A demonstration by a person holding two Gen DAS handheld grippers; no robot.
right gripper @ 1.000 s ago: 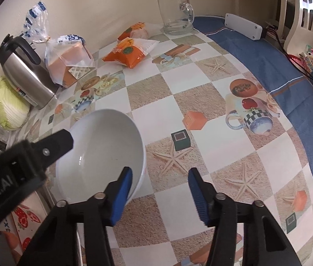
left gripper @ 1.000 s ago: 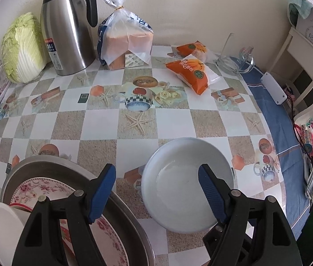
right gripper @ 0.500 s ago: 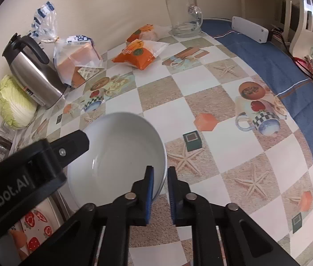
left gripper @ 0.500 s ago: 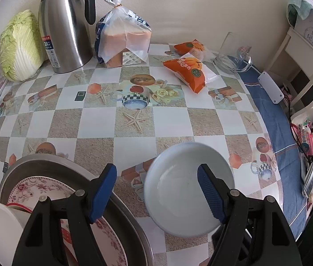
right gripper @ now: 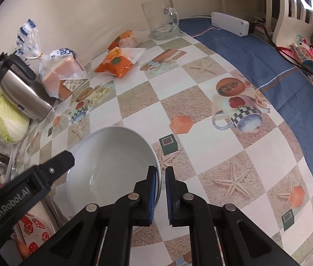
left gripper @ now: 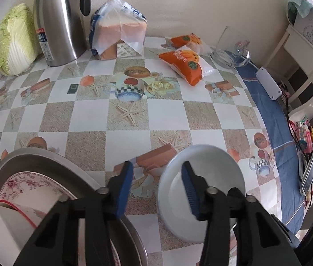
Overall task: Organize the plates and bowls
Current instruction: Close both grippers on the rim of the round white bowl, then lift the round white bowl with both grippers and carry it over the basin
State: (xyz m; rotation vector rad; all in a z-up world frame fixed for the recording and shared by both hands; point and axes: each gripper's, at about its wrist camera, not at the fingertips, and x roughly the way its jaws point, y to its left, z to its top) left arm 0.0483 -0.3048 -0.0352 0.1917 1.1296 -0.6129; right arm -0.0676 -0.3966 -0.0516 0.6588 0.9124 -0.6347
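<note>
Right wrist view, right gripper [right gripper: 161,190] clenched on empty white bowl's [right gripper: 109,161] rim at 6 o'clock, left gripper [left gripper: 157,188] closing on nothing, floral plate [left gripper: 23,186] in metal basin [left gripper: 52,157].

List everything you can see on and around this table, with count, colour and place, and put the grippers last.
Bowl: one, white, near table edge, rim between the right gripper's pads.
Basin: one, metal, near left, holding a floral plate.
Kettle: one, steel with black handle, back left.
Cabbage: one, pale green, left of kettle.
Bread bag: one, clear, beside kettle.
Snack packets: two, orange, back centre.
Glass mug: one, clear, back right.
Tablecloth: one, checked with a blue border.
Left gripper: black, blue pads, closing; one pad over the bowl.
Right gripper: shut on the bowl's rim.
</note>
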